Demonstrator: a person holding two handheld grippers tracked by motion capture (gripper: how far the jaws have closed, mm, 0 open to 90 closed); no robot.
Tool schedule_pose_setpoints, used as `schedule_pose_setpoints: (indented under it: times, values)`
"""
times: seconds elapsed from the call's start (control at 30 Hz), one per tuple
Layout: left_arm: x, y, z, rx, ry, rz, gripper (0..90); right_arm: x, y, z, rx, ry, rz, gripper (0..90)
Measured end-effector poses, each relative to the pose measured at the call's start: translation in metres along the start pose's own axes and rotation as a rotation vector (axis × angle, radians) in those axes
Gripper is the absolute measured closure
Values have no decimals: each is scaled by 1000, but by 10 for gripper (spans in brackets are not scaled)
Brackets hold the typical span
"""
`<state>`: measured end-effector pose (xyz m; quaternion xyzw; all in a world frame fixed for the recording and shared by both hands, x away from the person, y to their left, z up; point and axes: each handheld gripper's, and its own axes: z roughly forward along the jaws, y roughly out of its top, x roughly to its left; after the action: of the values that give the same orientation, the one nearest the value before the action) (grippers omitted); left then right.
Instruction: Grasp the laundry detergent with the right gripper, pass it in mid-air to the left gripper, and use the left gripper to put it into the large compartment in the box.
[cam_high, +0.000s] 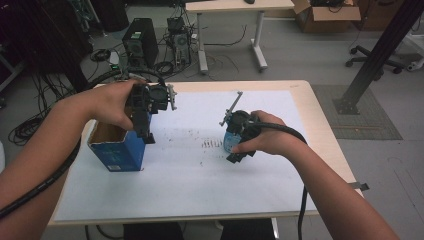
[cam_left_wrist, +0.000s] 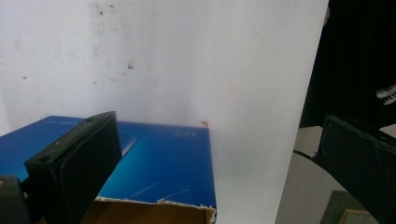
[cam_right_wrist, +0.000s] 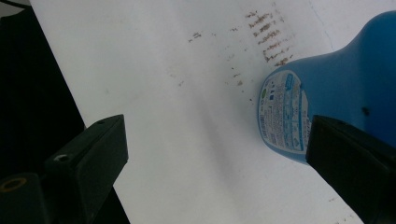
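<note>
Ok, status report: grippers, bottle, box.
Left gripper open above the box. Right gripper open, one finger beside the bottle, no grip yet. Nothing in the way.

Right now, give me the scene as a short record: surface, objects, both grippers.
surface: white sheet on a light table, with dark smudges near its middle
box: blue carton, top open, left part of the sheet
bottle: blue bottle with a printed label, right of centre
left gripper: above the carton's right edge, jaws open, nothing between them
right gripper: at the bottle, jaws open; one jaw is beside the bottle, contact not clear
floor behind: computer tower, cables, cardboard box
</note>
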<state>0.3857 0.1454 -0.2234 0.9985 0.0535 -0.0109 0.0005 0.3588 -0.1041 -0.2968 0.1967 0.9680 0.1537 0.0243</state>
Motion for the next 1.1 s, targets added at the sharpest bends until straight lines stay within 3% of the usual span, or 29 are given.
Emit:
schedule_pose_setpoints:
  times: [0.37, 0.57, 1.1]
  values:
    - [-1, 5, 0, -14, 2, 18, 4, 0, 0, 0, 9, 5, -12, 58]
    - [-3, 8, 1, 7, 2, 20, 4, 3, -6, 0, 13, 4, -18, 53]
    - [-18, 18, -9, 10, 18, 51, 4, -8, -55, -2, -2, -23, 51, 52]
